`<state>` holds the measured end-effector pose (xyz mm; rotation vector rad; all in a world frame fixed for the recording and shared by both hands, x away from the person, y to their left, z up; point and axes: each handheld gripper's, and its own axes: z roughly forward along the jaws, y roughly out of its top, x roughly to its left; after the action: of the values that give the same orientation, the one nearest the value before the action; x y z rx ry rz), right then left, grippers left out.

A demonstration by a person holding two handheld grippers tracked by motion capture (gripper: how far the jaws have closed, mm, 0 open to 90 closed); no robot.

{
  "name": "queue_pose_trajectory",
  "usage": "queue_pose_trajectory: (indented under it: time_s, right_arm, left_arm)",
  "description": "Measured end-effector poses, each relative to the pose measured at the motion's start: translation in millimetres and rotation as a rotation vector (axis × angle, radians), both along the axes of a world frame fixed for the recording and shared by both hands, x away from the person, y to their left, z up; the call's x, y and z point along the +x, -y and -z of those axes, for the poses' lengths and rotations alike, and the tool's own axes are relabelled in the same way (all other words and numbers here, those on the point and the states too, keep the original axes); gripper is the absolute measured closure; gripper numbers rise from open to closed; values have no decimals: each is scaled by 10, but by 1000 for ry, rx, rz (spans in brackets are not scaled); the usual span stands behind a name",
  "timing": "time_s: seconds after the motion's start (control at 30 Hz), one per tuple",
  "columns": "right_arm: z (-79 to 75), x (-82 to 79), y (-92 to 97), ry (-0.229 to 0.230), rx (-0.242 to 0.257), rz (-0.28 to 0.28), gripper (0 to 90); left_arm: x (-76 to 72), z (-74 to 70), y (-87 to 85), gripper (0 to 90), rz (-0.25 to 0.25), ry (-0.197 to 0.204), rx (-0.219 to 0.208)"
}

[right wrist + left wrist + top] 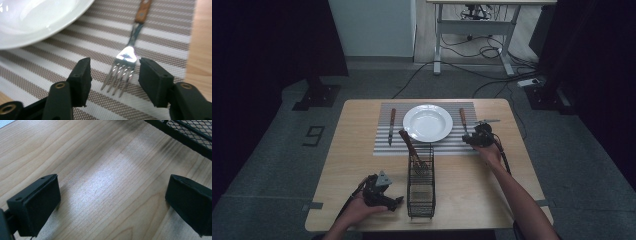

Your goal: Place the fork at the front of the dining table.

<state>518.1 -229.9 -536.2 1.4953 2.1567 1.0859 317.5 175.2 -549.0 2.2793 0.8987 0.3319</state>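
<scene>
Right gripper (113,75) over the striped placemat (162,32), jaws apart and clear of the fork (125,62) lying flat between them, just right of the white plate (37,22). Left gripper (112,205) released above bare counter (100,170) beside the wire basket (192,132).

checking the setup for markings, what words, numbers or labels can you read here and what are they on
"9": a dark digit marked on the grey floor, left of the wooden table.
There is no readable text on the white plate, the striped placemat, the fork or the wire basket.
</scene>
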Motion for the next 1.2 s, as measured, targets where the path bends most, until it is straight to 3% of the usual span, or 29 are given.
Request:
queue_pose_trajectory:
  time_s: [0.17,0.33,0.7,0.97,1.2]
  right_arm:
    - [-88,-34,59,36,28,13,405]
    - [-172,-89,66,72,50,-9,387]
    - [-369,-235,90,99,100,-52,381]
    - [-525,-498,135,122,122,-74,374]
    - [-518,-851,75,133,128,-140,374]
  left_arm:
    - [-2,0,1,0,0,0,-1]
    - [-4,0,1,0,-1,-1,0]
    - [-10,-1,1,0,0,-1,0]
    - [-13,0,2,0,1,0,0]
    - [-14,0,2,0,1,0,0]
